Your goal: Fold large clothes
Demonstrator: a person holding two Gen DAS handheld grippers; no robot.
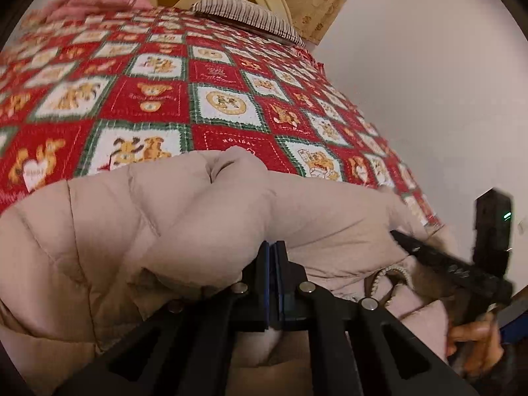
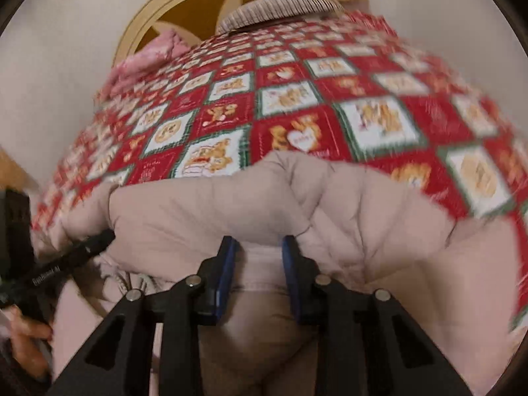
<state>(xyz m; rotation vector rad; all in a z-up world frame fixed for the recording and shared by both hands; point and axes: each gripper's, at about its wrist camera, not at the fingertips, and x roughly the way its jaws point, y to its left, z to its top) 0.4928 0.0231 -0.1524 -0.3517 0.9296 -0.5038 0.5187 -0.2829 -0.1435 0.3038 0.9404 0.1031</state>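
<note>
Bear-print bedspread (image 1: 211, 85) w/ puffy beige quilted jacket (image 1: 138, 231), bunched.

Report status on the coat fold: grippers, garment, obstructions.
Left gripper shut on beige puffer coat. Right gripper open, fabric between its fingers. Coat bunched on red patchwork bedspread. Nothing in the way.

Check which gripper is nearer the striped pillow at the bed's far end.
Too close to call. Left gripper and right gripper both sit at the beige coat, with the whole quilt between them and the striped pillow.
</note>
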